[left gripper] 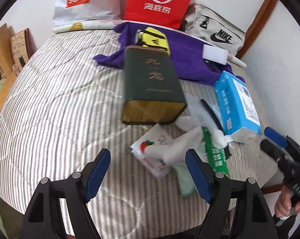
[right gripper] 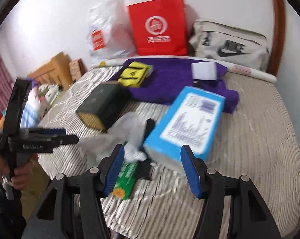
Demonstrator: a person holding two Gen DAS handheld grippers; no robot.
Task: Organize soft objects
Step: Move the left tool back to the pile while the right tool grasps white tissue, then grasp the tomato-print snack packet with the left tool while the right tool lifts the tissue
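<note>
On a striped bed lie a blue tissue pack point(left gripper: 237, 103) point(right gripper: 185, 123), a purple cloth point(left gripper: 181, 59) point(right gripper: 169, 81), a white sponge block point(left gripper: 214, 52) point(right gripper: 203, 70), a yellow pouch point(left gripper: 154, 39) point(right gripper: 133, 73), a dark green box point(left gripper: 152, 85) point(right gripper: 104, 105), a green packet point(left gripper: 215, 149) point(right gripper: 124, 179) and crumpled white wrappers point(left gripper: 164, 149) point(right gripper: 120, 133). My left gripper point(left gripper: 148, 175) is open and empty, just short of the wrappers. My right gripper point(right gripper: 152, 171) is open and empty, near the tissue pack's front end.
A white Miniso bag point(left gripper: 84, 2) point(right gripper: 108, 29), a red paper bag point(left gripper: 160, 0) point(right gripper: 160, 25) and a grey Nike bag point(left gripper: 215, 33) point(right gripper: 229, 43) stand against the wall at the back. Cardboard boxes point(right gripper: 54, 69) sit to the left of the bed.
</note>
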